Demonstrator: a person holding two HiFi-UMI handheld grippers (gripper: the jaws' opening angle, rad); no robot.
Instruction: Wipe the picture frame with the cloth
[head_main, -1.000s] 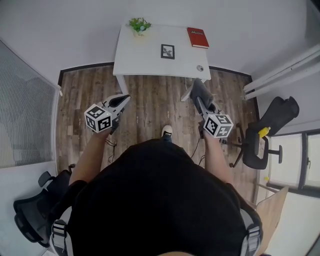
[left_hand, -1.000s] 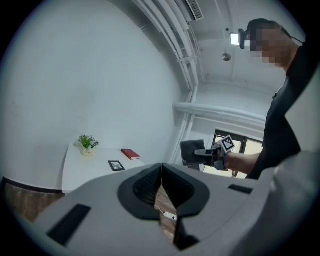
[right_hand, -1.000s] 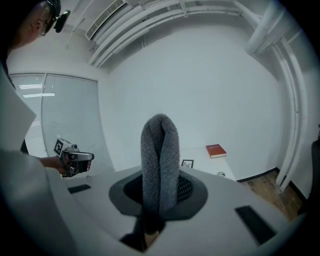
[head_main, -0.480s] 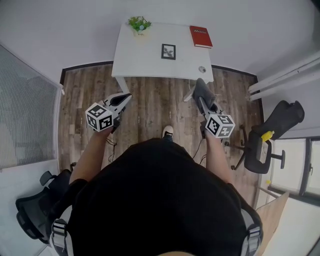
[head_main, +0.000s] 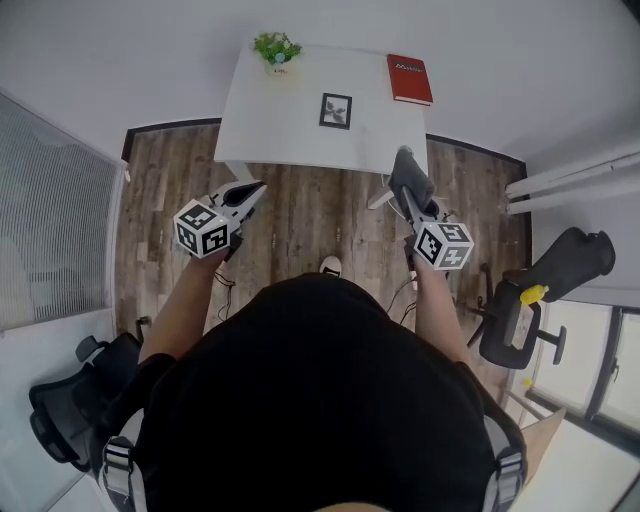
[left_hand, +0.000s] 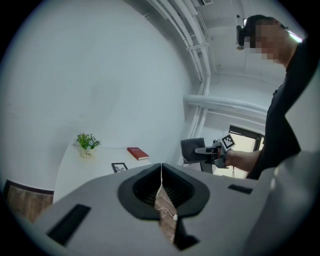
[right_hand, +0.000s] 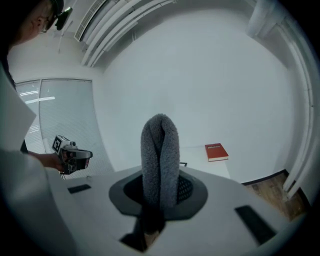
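Wooden floor (head_main: 310, 215) lies below both my grippers, short of the white table (head_main: 270, 125). My left gripper (head_main: 254, 188) has its jaws pressed together with nothing between them. My right gripper (head_main: 407, 200) is clamped on the folded grey cloth (right_hand: 160, 160), which stands up from the jaws. Farther off, the picture frame (head_main: 336, 110) lies on the table, well apart from both grippers. A red book (head_main: 410, 78) and a potted plant (head_main: 277, 48) sit at the far edge.

The fuzzy cloth (right_hand: 160, 160) was mid-grey. The rectangular table (head_main: 290, 130) was white, the flat book (head_main: 410, 78) red, the small picture frame (head_main: 336, 110) black-rimmed, the leafy plant (head_main: 277, 46) green, and the plank floor (head_main: 300, 215) streaky brown. The left gripper (left_hand: 161, 185) and right gripper (right_hand: 160, 197) were pale grey, their cubes patterned in black-and-white squares.
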